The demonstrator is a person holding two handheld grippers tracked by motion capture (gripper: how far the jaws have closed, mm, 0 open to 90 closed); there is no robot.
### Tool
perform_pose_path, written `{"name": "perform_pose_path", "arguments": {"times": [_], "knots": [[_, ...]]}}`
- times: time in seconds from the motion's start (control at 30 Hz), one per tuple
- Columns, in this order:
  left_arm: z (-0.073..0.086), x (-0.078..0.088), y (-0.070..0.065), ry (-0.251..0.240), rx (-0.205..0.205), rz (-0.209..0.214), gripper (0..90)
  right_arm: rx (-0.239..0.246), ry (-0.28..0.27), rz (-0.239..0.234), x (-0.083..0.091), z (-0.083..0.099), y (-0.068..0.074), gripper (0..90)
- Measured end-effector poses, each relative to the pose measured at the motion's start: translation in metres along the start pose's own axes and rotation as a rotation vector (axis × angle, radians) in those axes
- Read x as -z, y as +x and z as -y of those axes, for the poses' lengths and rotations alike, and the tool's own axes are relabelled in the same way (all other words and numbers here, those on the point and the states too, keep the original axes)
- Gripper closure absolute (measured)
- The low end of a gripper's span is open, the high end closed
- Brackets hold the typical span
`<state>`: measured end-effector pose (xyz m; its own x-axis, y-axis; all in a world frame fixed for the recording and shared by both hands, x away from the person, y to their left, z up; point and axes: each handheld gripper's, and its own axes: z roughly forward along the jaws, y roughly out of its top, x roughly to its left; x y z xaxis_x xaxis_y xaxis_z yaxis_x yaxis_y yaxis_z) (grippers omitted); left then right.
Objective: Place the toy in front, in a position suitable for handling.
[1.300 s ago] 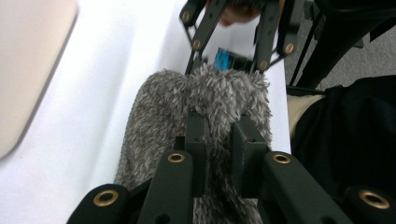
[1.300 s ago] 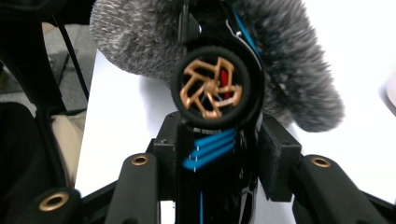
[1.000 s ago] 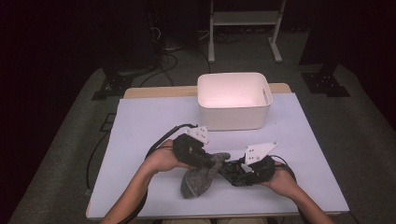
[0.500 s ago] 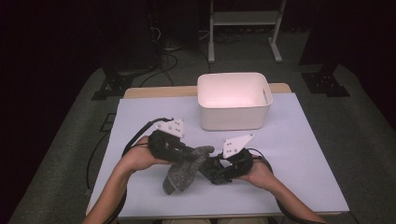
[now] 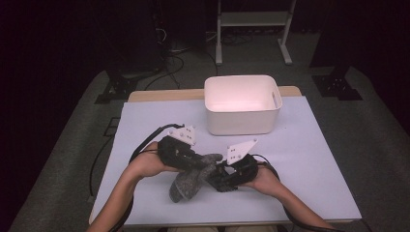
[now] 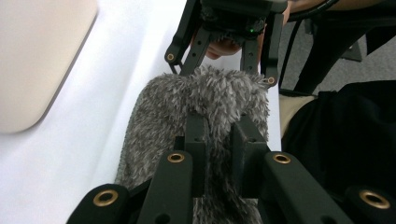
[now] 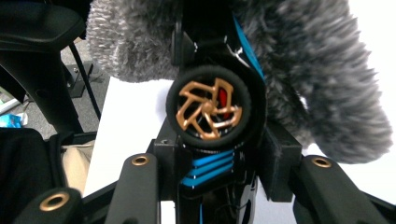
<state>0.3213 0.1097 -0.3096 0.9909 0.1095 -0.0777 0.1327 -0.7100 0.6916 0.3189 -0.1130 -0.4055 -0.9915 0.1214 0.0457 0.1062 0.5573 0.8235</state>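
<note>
Looked like mid-stuffing here: the left gripper [image 5: 205,163] was clamped tight on the fuzzy grey sock [image 5: 189,181], which hung just above the white table [image 5: 309,159], long axis slanting, closed end toward the person. The right gripper [image 5: 220,176] pinched a black toy car [image 7: 215,116] nose-first at the cuff. Next up, I'd guess, pushing it deeper in without losing the cuff.

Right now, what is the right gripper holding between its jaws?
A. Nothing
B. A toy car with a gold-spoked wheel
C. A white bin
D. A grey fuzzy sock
B: in the right gripper view, the right gripper has its jaws closed on the black and blue toy car, gold wheel facing the camera, while the fuzzy sock is pinched by the left gripper.
</note>
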Motion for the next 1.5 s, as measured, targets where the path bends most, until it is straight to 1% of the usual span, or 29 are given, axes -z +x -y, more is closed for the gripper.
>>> {"name": "perform_pose_path", "arguments": {"times": [0.07,0.1,0.17,0.2,0.23,0.3,0.37,0.43,0.5,0.57,0.6,0.67,0.7,0.73,0.8,0.83,0.9,0.93,1.0,1.03,1.07,1.1,1.17,1.2,1.23,1.27,1.33,1.4,1.5], "knots": [[-0.003,-0.001,-0.001,0.0,-0.009,0.003,78.9,0.004,0.006,-0.002,0.002,0.0,0.0,55.1],[-0.009,-0.004,-0.003,0.005,-0.023,0.005,78.9,-0.002,0.016,0.002,0.008,0.0,0.001,50.7],[-0.014,-0.007,-0.004,0.001,-0.032,0.01,78.8,-0.021,0.029,0.011,0.015,0.0,0.0,47.0],[-0.016,-0.008,-0.005,-0.001,-0.035,0.011,78.7,-0.021,0.033,0.015,0.018,0.001,0.0,49.5],[-0.019,-0.01,-0.005,-0.001,-0.042,0.014,78.6,-0.012,0.036,0.014,0.021,0.002,0.001,55.3],[-0.023,-0.012,-0.005,0.0,-0.05,0.021,78.1,0.019,0.038,0.027,0.025,0.003,0.005,55.9],[-0.024,-0.013,-0.005,0.001,-0.052,0.019,78.1,0.022,0.037,0.032,0.026,0.004,0.005,56.0],[-0.024,-0.012,-0.004,0.005,-0.05,0.015,78.1,0.028,0.031,0.034,0.028,0.006,0.006,56.1],[-0.019,-0.01,-0.003,0.013,-0.044,0.002,78.1,0.029,0.025,0.033,0.03,0.008,0.005,56.1],[-0.007,-0.011,0.001,0.011,-0.014,0.004,78.1,0.013,0.016,0.032,0.032,0.01,0.003,56.1],[-0.007,-0.011,0.001,0.011,-0.014,0.004,78.1,0.005,0.012,0.028,0.034,0.011,0.002,56.1],[0.001,-0.014,0.002,0.015,-0.004,0.011,78.1,-0.007,0.005,0.028,0.036,0.013,0.0,56.1],[0.005,-0.016,0.003,0.029,-0.003,0.012,78.1,-0.013,0.004,0.032,0.038,0.015,0.0,56.1],[0.01,-0.019,0.003,0.043,0.009,0.011,78.1,-0.012,0.004,0.036,0.039,0.015,-0.001,56.1],[0.013,-0.022,0.003,0.059,0.013,0.016,78.0,-0.024,-0.001,0.043,0.041,0.017,-0.002,56.1],[0.013,-0.024,0.003,0.057,0.01,0.02,78.1,-0.032,-0.005,0.042,0.041,0.018,-0.002,56.1],[0.012,-0.022,0.004,0.032,0.014,0.021,78.1,-0.03,-0.011,0.044,0.041,0.019,-0.002,56.1],[0.012,-0.022,0.004,0.032,0.014,0.021,78.1,-0.03,-0.011,0.044,0.041,0.019,-0.002,56.1],[0.007,-0.015,0.005,0.016,0.005,0.016,78.1,-0.02,-0.012,0.047,0.039,0.018,0.0,56.1],[0.007,-0.015,0.005,0.016,0.005,0.016,78.1,-0.018,-0.011,0.046,0.038,0.017,0.001,56.1],[0.005,-0.013,0.004,0.005,0.003,0.016,78.2,-0.015,-0.012,0.045,0.037,0.017,0.001,56.1],[-0.001,-0.008,0.003,-0.007,-0.005,0.019,78.1,-0.01,-0.012,0.044,0.036,0.017,0.002,56.1],[-0.008,-0.008,0.0,0.002,-0.018,0.016,78.1,-0.007,-0.013,0.041,0.033,0.015,0.002,56.1],[-0.008,-0.008,0.0,0.002,-0.018,0.016,78.1,-0.001,-0.013,0.042,0.031,0.014,0.003,56.1],[-0.01,-0.009,-0.001,0.011,-0.025,0.016,77.9,0.008,-0.01,0.042,0.029,0.013,0.004,56.1],[-0.012,-0.014,-0.002,0.019,-0.03,0.028,77.3,0.015,-0.006,0.043,0.028,0.012,0.005,56.1],[-0.01,-0.016,0.0,0.003,-0.019,0.04,77.0,0.018,0.001,0.047,0.028,0.011,0.006,56.0],[-0.008,-0.017,0.0,0.003,-0.018,0.04,77.2,0.013,-0.002,0.049,0.03,0.013,0.006,55.8],[-0.004,-0.018,0.0,0.023,-0.016,0.03,77.2,0.008,-0.005,0.046,0.031,0.013,0.005,55.4]]}}
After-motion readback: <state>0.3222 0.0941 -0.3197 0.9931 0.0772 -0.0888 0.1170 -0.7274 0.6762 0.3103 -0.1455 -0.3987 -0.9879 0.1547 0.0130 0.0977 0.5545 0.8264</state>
